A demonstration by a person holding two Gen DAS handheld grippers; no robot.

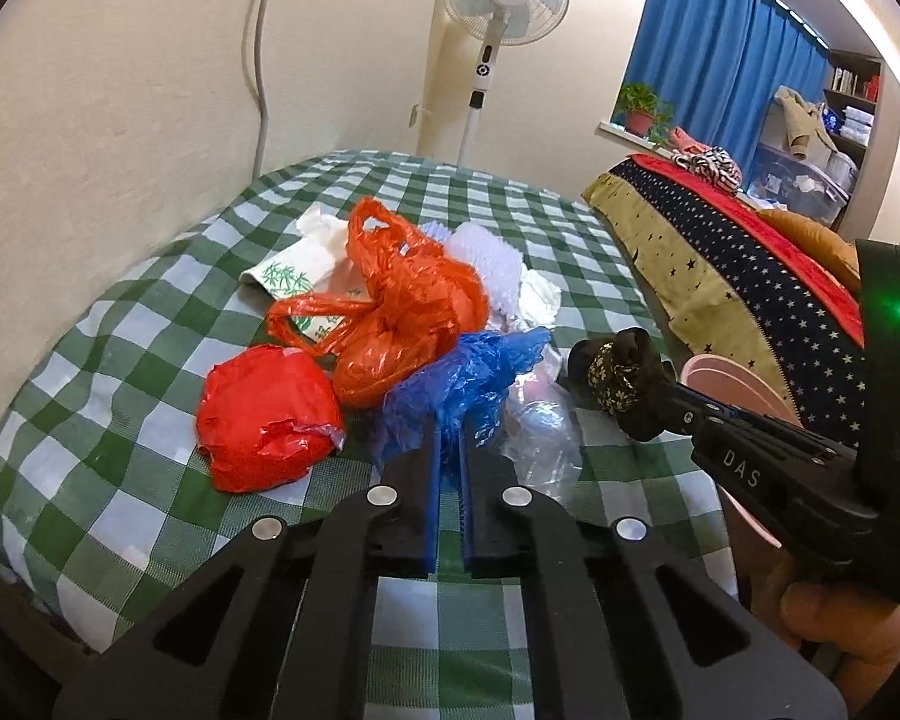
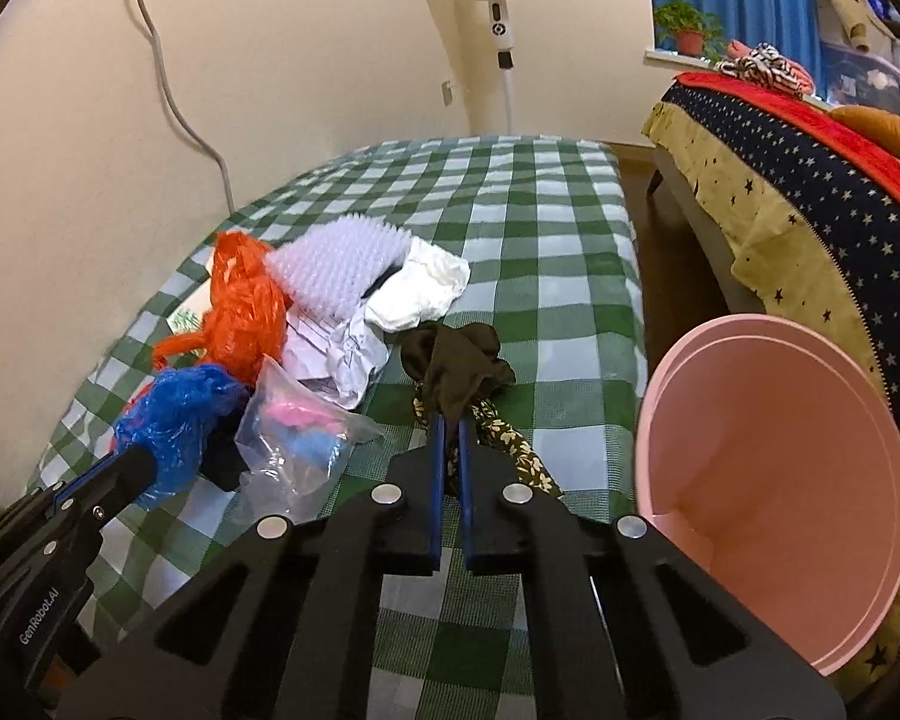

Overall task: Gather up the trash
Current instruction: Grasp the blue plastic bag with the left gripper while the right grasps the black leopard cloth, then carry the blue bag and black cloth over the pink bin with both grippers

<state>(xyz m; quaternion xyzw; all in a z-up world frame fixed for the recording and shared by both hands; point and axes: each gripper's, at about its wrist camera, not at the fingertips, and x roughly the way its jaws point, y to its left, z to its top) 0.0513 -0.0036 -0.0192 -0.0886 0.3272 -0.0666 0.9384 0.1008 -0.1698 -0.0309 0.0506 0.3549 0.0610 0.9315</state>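
Note:
A pile of trash lies on the green checked bed (image 1: pixel 120 348). My left gripper (image 1: pixel 448 420) is shut on a crumpled blue plastic bag (image 1: pixel 462 384), which also shows in the right wrist view (image 2: pixel 174 414). My right gripper (image 2: pixel 450 414) is shut on a dark cloth with a floral pattern (image 2: pixel 456 366), seen from the left wrist view (image 1: pixel 618 384) too. A pink bin (image 2: pixel 774 480) stands at the right, beside the bed. An orange bag (image 1: pixel 402 312), a red bag (image 1: pixel 264 414) and a clear bag (image 2: pixel 300 444) lie in the pile.
A spiky white plastic piece (image 2: pixel 336 264), white crumpled paper (image 2: pixel 420 288) and a bamboo-print paper (image 1: pixel 288 276) lie in the pile. A second bed with a star-patterned cover (image 2: pixel 810 204) is on the right. A standing fan (image 1: pixel 498 0) is by the wall.

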